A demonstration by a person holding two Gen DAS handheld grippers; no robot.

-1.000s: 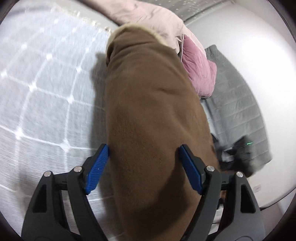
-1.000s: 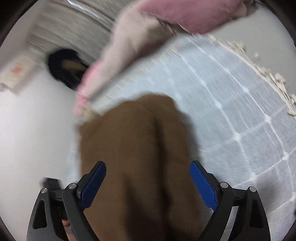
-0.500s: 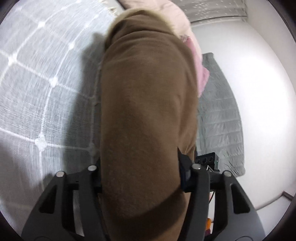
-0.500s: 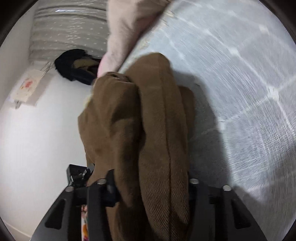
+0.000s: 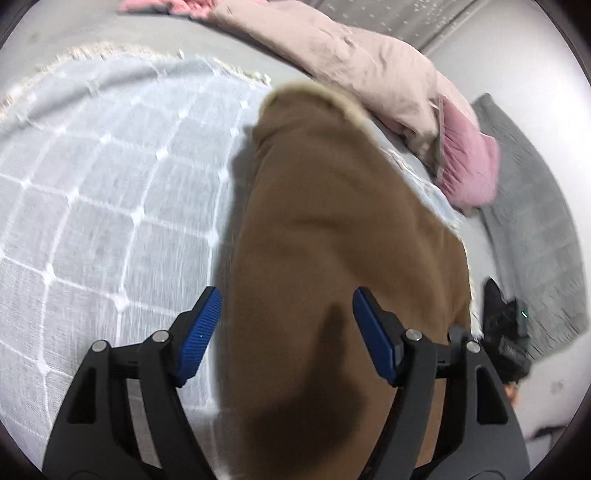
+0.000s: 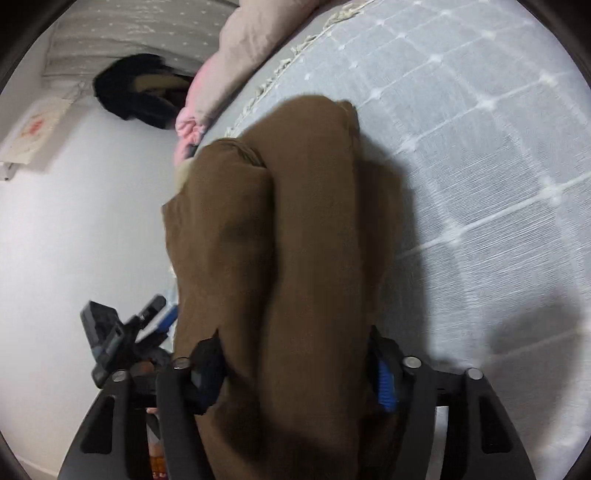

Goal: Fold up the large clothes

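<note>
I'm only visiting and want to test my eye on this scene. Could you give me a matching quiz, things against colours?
Things:
1. folded garment
2. checked bedspread
3. cushion
4. quilted mat

Colours:
A. pink
B. pale grey-blue with white lines
C. brown
D. dark grey

Pairs: 1-C, 2-B, 3-A, 4-D

A bedroom in a home. A bed (image 5: 110,206) carries a pale grey throw with a white grid and fringed edge, a beige duvet (image 5: 354,62) and a pink pillow (image 5: 469,166). A grey rug (image 5: 532,221) lies on the white floor (image 6: 74,221) beside it, with a dotted curtain (image 6: 122,29) behind.
</note>
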